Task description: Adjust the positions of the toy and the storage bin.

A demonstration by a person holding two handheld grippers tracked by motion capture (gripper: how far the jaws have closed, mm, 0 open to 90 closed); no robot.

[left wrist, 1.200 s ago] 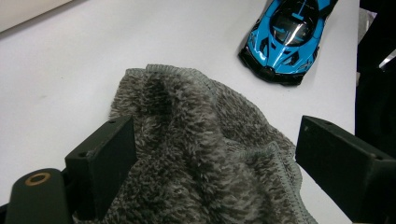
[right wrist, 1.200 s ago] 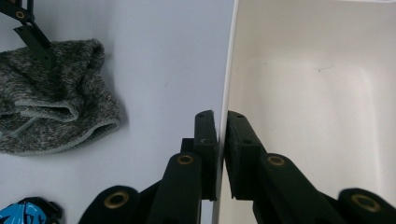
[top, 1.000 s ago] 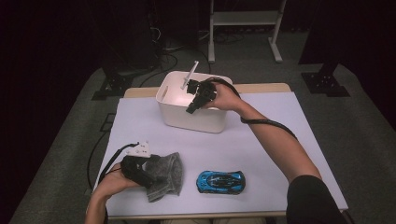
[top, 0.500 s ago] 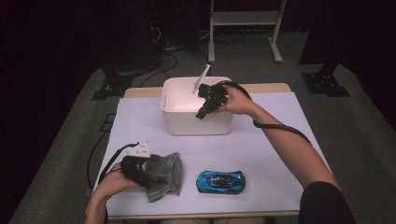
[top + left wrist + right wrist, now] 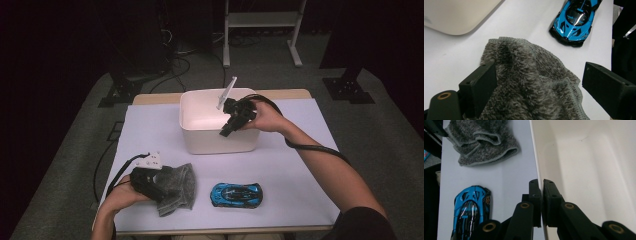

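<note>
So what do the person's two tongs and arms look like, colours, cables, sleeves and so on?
Both tongs are black. The left tongs have two blocky matt jaws, a brass-coloured rivet at the base and a white block on top. The right tongs have flat black pads on linked arms with brass-coloured rivets. A black cable trails from them along the forearm. A dark sleeve covers the right upper arm.

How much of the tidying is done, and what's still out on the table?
Nothing looks put away: the white bin looks empty inside. The right gripper is pinching the bin's near wall. The left gripper stands open around the grey cloth, not squeezing it. The blue toy car lies untouched on the table. Cloth and car are probably left.
</note>
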